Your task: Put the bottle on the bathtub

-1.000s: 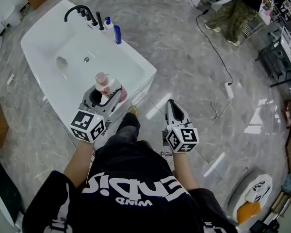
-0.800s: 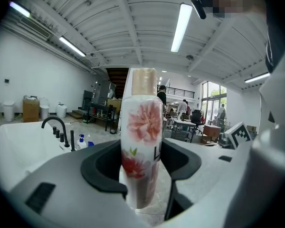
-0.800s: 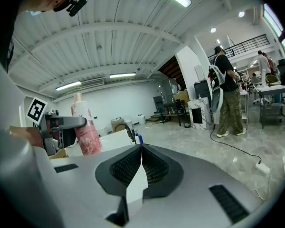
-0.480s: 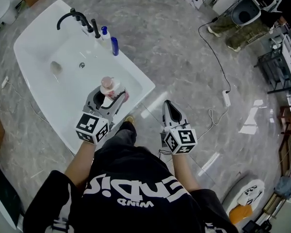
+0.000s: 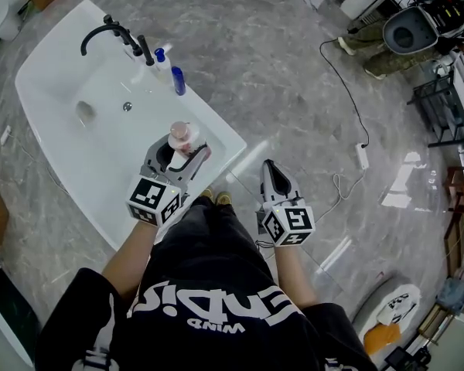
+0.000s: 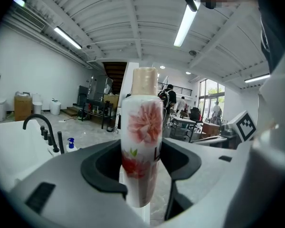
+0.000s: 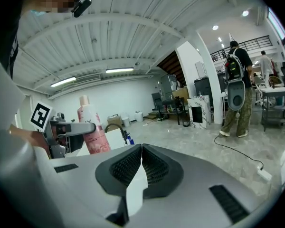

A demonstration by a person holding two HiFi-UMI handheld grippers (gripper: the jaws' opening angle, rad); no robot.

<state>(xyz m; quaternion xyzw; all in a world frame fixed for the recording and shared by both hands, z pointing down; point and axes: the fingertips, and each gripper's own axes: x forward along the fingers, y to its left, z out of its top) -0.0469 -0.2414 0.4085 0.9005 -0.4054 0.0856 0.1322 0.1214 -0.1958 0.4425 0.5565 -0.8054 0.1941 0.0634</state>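
Note:
A white bottle (image 5: 180, 139) with a pink flower print and a pale pink cap stands upright between the jaws of my left gripper (image 5: 179, 148), which is shut on it. That bottle (image 6: 141, 151) fills the middle of the left gripper view and shows as the bottle (image 7: 92, 131) at the left of the right gripper view. It hangs over the near right corner of the white bathtub (image 5: 66, 52). My right gripper (image 5: 274, 173) is shut with nothing in it, over the grey floor right of the tub; its jaws (image 7: 141, 163) meet.
A black tap (image 5: 102, 32) with black handles stands on the tub's far rim, and two blue bottles (image 5: 177, 80) stand beside it. A black cable and a white power strip (image 5: 361, 154) lie on the marble floor at the right. A person (image 7: 238, 91) stands farther off.
The tub has slid a little left and down in the head view as the person stepped closer. The left gripper holds the bottle higher over the tub's near corner. The right gripper barely moved.

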